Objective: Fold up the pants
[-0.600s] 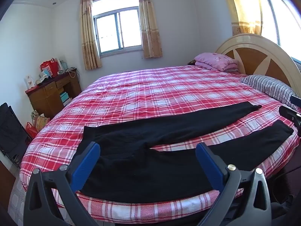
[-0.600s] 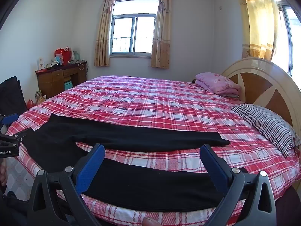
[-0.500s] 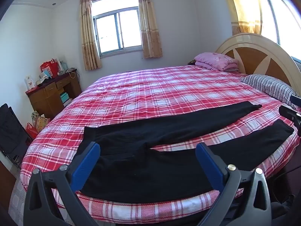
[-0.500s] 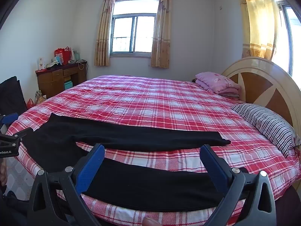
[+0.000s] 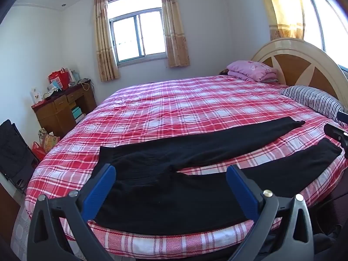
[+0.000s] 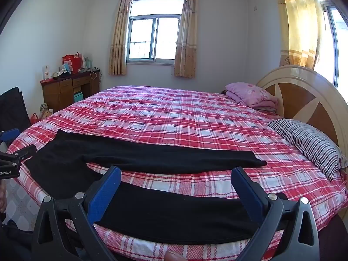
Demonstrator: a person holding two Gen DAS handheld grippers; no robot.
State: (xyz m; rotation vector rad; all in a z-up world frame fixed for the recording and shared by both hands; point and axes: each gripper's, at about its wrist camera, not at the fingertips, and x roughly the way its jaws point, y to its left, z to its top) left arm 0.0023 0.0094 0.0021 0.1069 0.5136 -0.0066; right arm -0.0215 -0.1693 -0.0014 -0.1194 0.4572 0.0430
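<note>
Black pants (image 5: pixel 174 182) lie flat and unfolded along the near edge of the bed (image 5: pixel 195 108), legs parted in a V toward the headboard (image 5: pixel 304 65). Left view: left gripper (image 5: pixel 170 181), jaws spread wide and empty, above the waist end, with the right gripper at the right margin beside the near leg's cuff. Right view: right gripper (image 6: pixel 176 184), likewise spread and empty, over the near leg; the striped pillow (image 6: pixel 308 143) shows whole here.

Black pants (image 5: pixel 174 187) flat, legs splayed
</note>
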